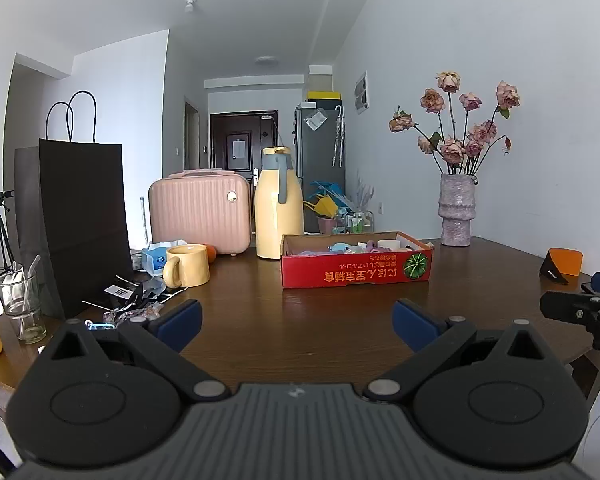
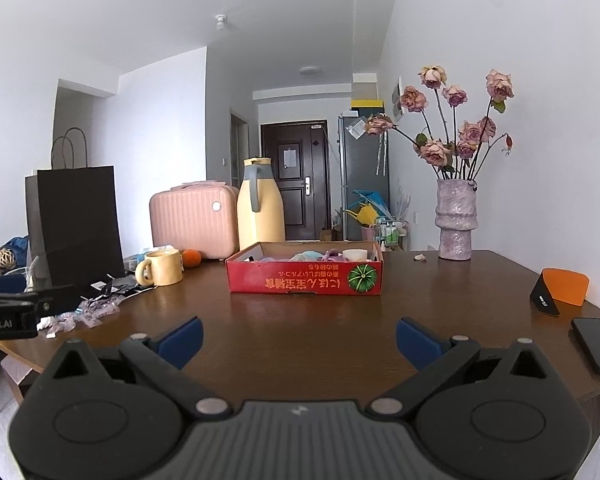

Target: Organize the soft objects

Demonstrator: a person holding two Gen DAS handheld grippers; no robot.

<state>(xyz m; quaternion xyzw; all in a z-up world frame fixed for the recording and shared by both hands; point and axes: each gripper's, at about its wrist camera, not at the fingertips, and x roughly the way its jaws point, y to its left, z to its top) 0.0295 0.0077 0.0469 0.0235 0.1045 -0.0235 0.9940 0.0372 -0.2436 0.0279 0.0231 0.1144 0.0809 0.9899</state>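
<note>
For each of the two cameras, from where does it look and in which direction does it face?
Left wrist view: sits on the left gripper, low over the brown table, facing the red box and the far door; its own open blue fingers show, and the right gripper at the right edge.
Right wrist view: sits on the right gripper, facing the same way from further right; its own open fingers show, and the left gripper at the left edge.
Shared: red box, yellow mug, vase.

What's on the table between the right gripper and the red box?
Nothing: only bare tabletop between the right gripper and red box, in the right wrist view.
</note>
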